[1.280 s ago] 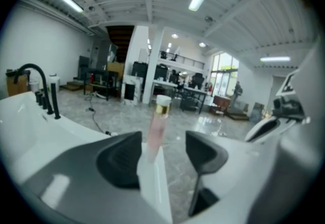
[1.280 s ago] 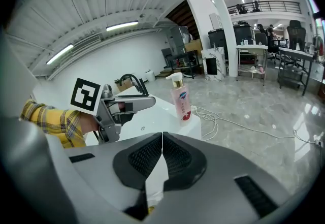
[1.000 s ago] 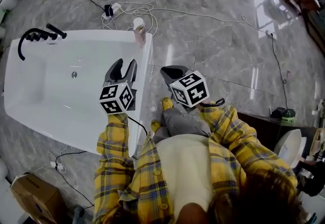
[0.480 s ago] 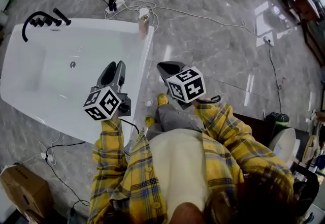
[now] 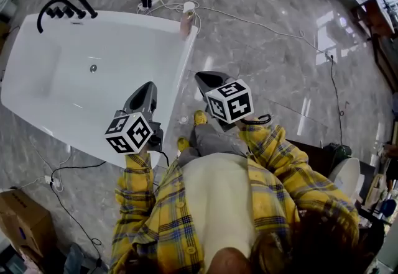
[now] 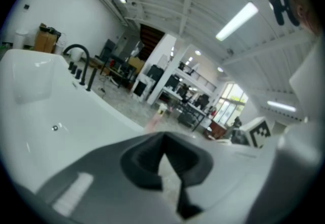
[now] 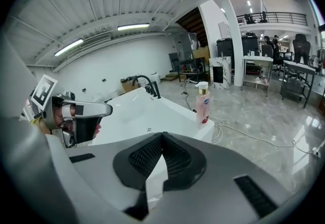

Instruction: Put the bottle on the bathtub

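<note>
A pink bottle with a white cap stands upright on the far right corner of the white bathtub; nothing holds it. It also shows as the bottle on the tub's rim and as a blurred pink bottle. My left gripper hangs over the tub's near right edge, shut and empty, its jaws pressed together. My right gripper is over the floor just right of the tub, also shut and empty. Both are well short of the bottle.
A black faucet stands at the tub's far left end. White cables and a power strip lie on the marble floor behind the bottle. A cardboard box sits at the lower left. The person's yellow shoes are beside the tub.
The left gripper's jaws have gone from spread to shut, and it has drawn back toward the tub's near edge. The bottle stays on the corner. The right gripper has barely moved.
</note>
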